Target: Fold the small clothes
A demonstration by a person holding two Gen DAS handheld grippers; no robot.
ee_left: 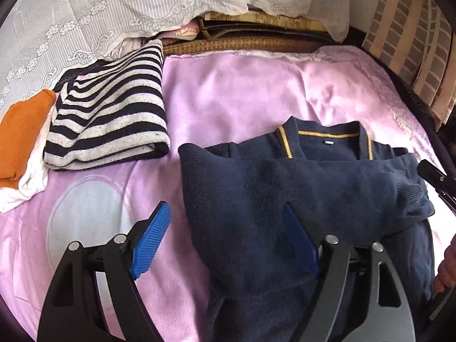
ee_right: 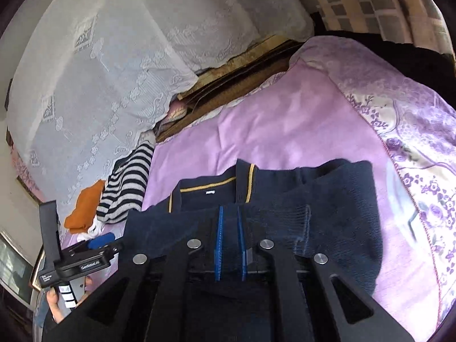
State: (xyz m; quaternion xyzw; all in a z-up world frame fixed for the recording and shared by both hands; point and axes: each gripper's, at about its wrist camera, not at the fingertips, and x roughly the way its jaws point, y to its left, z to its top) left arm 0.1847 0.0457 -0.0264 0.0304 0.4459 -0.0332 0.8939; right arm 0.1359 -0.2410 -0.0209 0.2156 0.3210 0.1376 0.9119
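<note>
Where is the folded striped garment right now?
In the left wrist view the striped garment lies on the pink bedcover, upper left, between the orange cloth at its left and the navy sweater at its right.

Open pink blanket (ee_left: 228,91) ahead of the left gripper (ee_left: 228,228); striped pile (ee_left: 111,108) blocks its far left, navy sweater (ee_left: 285,193) underneath.

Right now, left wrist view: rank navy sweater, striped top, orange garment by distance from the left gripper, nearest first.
1. navy sweater: directly at the left gripper, lying between its open fingers and over the right one.
2. striped top: folded, up and to the left on the pink sheet.
3. orange garment: far left edge, beyond the striped top.
</note>
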